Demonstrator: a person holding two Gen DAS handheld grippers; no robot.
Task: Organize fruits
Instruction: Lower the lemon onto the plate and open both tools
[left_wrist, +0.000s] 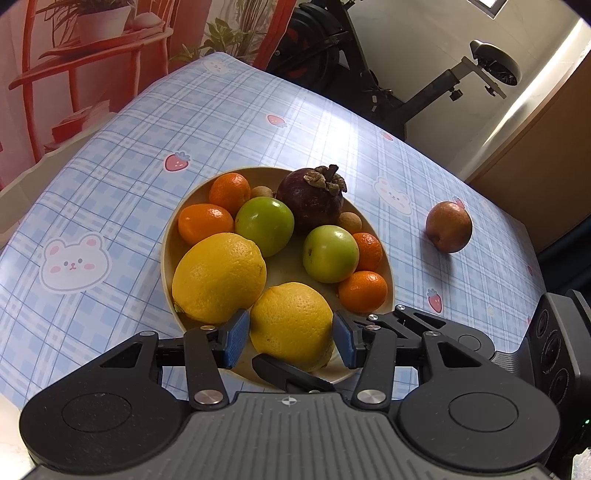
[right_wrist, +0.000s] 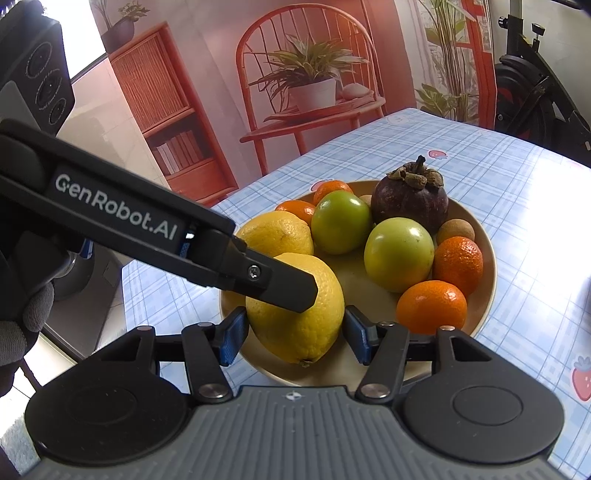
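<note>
A cream plate (left_wrist: 166, 251) (right_wrist: 487, 266) on the checked tablecloth holds two lemons, two green fruits (left_wrist: 264, 225) (right_wrist: 399, 254), a dark mangosteen (left_wrist: 310, 197) (right_wrist: 410, 203), several tangerines and small brown longans. My left gripper (left_wrist: 291, 339) has its blue pads against both sides of the near lemon (left_wrist: 291, 325) (right_wrist: 295, 317). My right gripper (right_wrist: 295, 338) grips the same lemon from another side, pads touching it. In the right wrist view one left finger (right_wrist: 280, 284) lies across the lemon. A right fingertip (left_wrist: 291, 371) shows beneath it in the left wrist view.
A reddish-brown fruit (left_wrist: 448, 227) lies alone on the cloth right of the plate. The second lemon (left_wrist: 218, 277) (right_wrist: 275, 232) sits close beside the held one. An exercise bike (left_wrist: 369, 74) stands behind the table. A gloved hand (right_wrist: 22, 314) is at the left edge.
</note>
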